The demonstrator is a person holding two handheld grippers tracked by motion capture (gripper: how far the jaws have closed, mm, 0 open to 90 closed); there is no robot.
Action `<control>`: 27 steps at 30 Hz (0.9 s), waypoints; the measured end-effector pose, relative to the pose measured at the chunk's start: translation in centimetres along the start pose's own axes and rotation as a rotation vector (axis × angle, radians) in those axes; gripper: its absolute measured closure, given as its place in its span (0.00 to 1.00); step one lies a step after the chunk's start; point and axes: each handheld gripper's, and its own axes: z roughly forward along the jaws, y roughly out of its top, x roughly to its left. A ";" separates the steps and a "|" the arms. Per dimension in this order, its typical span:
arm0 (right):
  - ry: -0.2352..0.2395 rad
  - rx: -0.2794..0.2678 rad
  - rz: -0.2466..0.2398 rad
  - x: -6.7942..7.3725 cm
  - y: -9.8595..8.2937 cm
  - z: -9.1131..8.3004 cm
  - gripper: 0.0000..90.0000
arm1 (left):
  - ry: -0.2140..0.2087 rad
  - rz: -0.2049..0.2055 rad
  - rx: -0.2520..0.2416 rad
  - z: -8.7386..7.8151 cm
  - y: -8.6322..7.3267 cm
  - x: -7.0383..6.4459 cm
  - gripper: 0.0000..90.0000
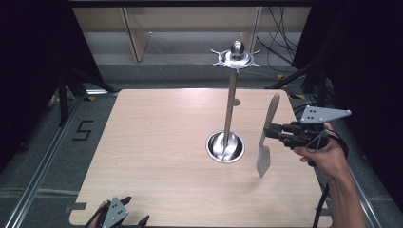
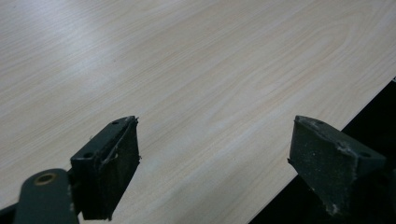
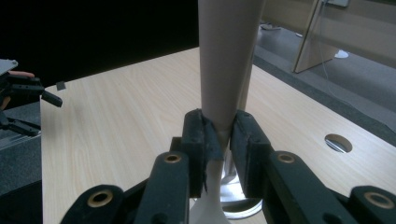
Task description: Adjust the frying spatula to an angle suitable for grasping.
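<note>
The pale wooden spatula (image 3: pixel 227 65) runs off the top edge above the black right gripper (image 3: pixel 219 135); its blade stays hidden below the jaws.

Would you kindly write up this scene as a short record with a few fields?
Held item: pale wooden spatula, blade down, above the table
Right gripper: shut on the spatula handle
Left gripper: open, holding nothing, at the near table edge
Stand: tall utensil rack with wooden pole, round steel base and spiked metal top
Surface: light wood table
Spatula versus stand: apart, to the right of the base
</note>
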 end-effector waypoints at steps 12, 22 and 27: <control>-0.013 0.009 0.005 -0.9 1.8 0.2 0.85 | -0.006 0.012 0.003 0.0 0.0 0.0 0.17; -0.024 0.023 -0.002 -1.4 4.1 0.7 0.85 | -0.007 0.030 0.004 0.0 0.1 0.1 0.17; -0.037 0.014 -0.008 -1.6 4.9 1.0 0.85 | -0.006 -0.003 -0.004 0.0 0.0 -0.1 0.17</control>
